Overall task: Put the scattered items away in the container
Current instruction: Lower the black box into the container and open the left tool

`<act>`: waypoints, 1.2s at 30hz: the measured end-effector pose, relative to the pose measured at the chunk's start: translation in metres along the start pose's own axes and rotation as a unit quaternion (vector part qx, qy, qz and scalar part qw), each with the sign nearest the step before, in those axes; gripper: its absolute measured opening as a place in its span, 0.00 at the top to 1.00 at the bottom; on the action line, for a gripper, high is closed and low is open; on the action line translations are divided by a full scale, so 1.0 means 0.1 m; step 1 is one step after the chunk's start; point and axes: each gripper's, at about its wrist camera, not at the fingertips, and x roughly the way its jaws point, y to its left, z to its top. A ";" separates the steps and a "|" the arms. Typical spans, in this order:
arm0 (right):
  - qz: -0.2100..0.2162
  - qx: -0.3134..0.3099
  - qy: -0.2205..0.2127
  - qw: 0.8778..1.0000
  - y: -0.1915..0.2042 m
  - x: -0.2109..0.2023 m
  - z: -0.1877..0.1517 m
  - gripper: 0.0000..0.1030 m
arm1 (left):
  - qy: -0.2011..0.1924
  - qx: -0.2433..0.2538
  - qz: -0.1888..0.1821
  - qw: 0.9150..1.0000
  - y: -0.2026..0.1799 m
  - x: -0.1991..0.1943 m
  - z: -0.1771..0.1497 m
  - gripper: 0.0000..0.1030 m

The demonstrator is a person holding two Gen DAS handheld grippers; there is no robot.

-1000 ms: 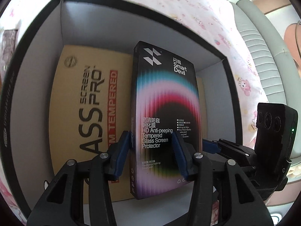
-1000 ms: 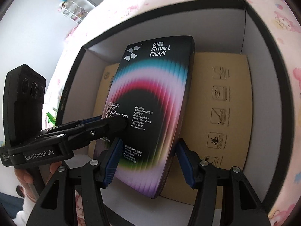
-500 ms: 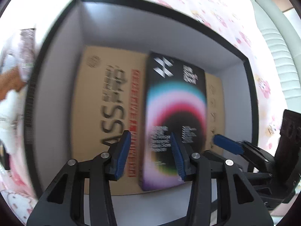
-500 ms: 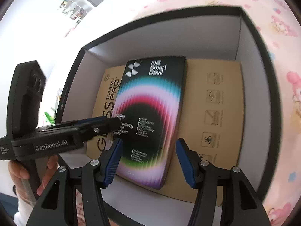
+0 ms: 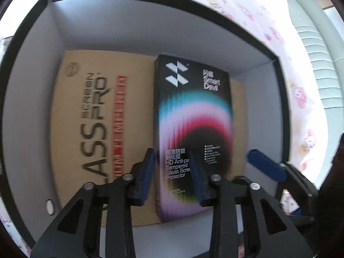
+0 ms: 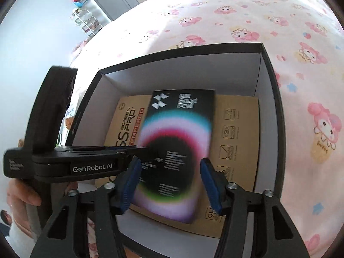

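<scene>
A bed (image 6: pixel 225 21) under a white sheet printed with pink cartoon figures carries an open black-rimmed box (image 6: pixel 273 90), resting directly on the sheet.

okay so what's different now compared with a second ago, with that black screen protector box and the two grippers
The black screen protector box, held tilted above the brown package a second ago, now lies flat on it inside the container. Both grippers let it go and drew back upward; the left gripper and right gripper hang empty, jaws having just been closing. The brown package and container stayed put.
</scene>
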 end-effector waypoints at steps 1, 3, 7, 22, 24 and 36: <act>0.005 0.004 0.000 1.000 -0.03 0.00 0.00 0.52 | -0.006 -0.002 -0.003 1.000 0.01 -0.04 0.00 0.70; 0.014 0.009 0.003 1.000 -0.04 0.01 0.01 0.52 | -0.030 -0.002 0.023 0.999 0.03 -0.15 0.00 0.70; -0.002 -0.005 0.016 1.000 -0.04 0.01 -0.04 0.52 | -0.048 -0.007 0.087 0.995 0.08 -0.21 0.01 0.71; -0.022 -0.011 0.054 0.998 0.03 0.28 -0.06 0.52 | -0.009 0.023 0.013 1.000 -0.32 -0.07 -0.14 0.77; -0.023 -0.013 0.056 0.998 0.01 0.27 -0.08 0.52 | -0.031 0.019 0.032 0.999 -0.31 -0.15 -0.15 0.77; -0.019 -0.007 0.062 0.998 0.03 0.23 -0.16 0.52 | 0.039 -0.008 -0.054 0.998 -0.38 -0.06 -0.50 0.77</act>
